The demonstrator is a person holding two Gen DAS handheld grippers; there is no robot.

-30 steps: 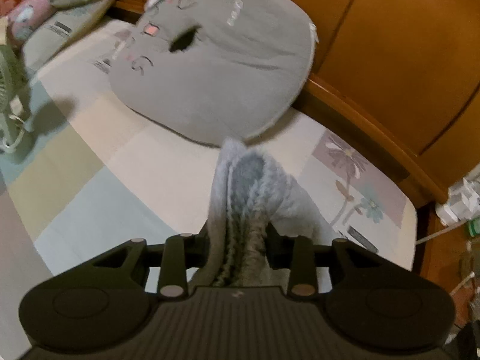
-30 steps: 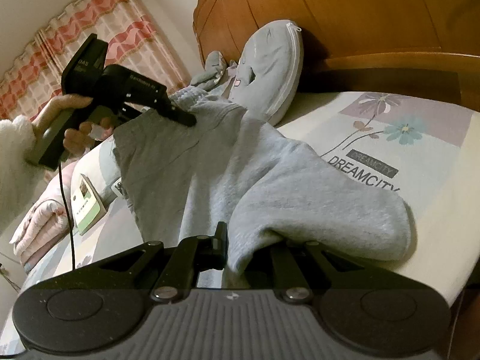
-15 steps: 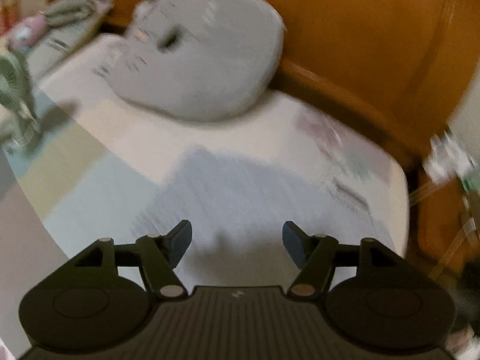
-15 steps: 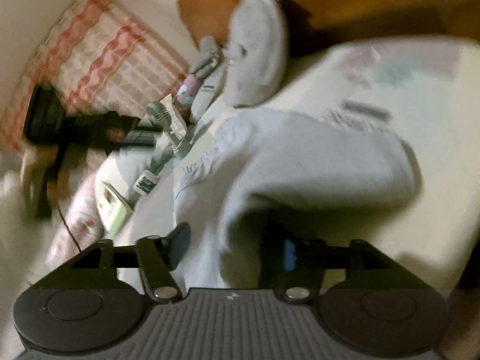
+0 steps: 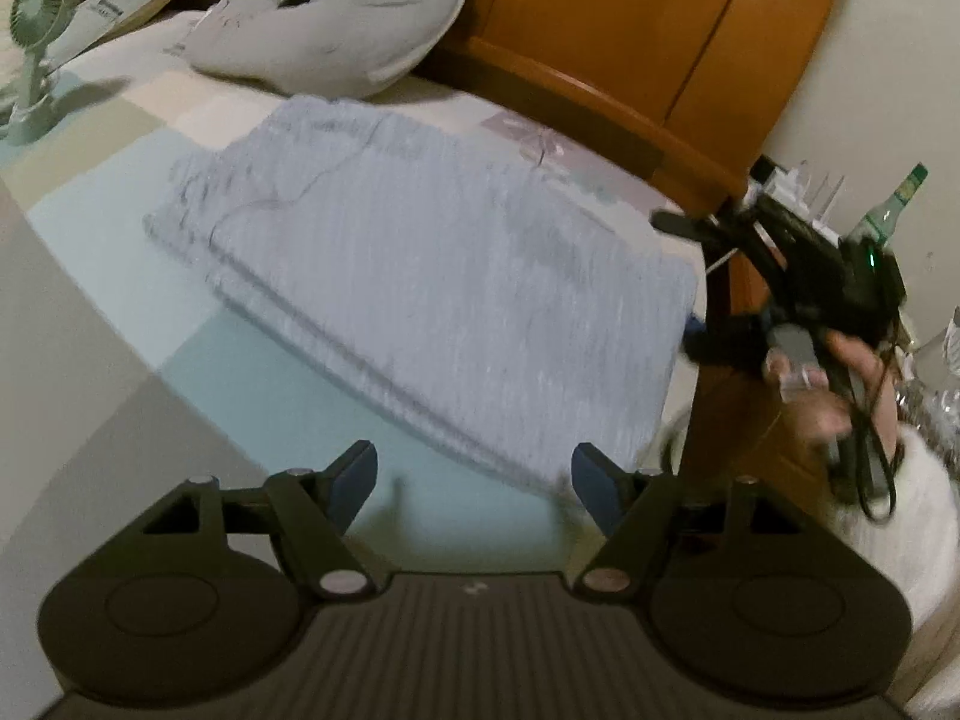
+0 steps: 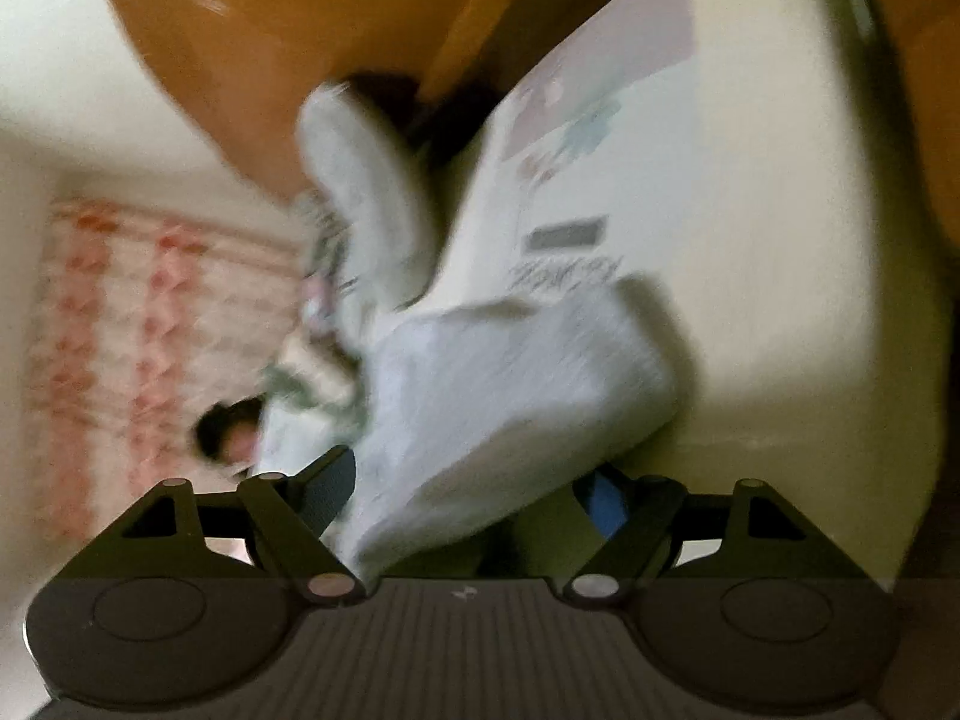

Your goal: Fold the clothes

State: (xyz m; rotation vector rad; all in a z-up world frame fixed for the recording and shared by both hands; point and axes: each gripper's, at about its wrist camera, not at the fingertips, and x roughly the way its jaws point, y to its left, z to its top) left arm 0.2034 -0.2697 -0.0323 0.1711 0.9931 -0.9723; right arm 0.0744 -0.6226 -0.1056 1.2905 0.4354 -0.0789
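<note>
1. On the bed (image 5: pixel 180 384), toward twelve o'clock of my left gripper (image 5: pixel 474 483), the grey garment (image 5: pixel 444 276) lies folded flat.
2. Both sets of fingers have just been opening; my left holds nothing, and my right gripper (image 6: pixel 465 495) straddles the garment's edge loosely.
3. I judge this fold released; next comes a fresh edge grasp.

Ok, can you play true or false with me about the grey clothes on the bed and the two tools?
1. The grey garment lies folded flat on the bed. True.
2. The left tool is squeezing the garment. False: its jaws stand open with nothing between them.
3. A grey cushion leans on the wooden headboard. True.
4. A green fan sits on top of the garment. False: it stands apart, near the cushion.
5. The right tool is open. True, having just been opening.
</note>
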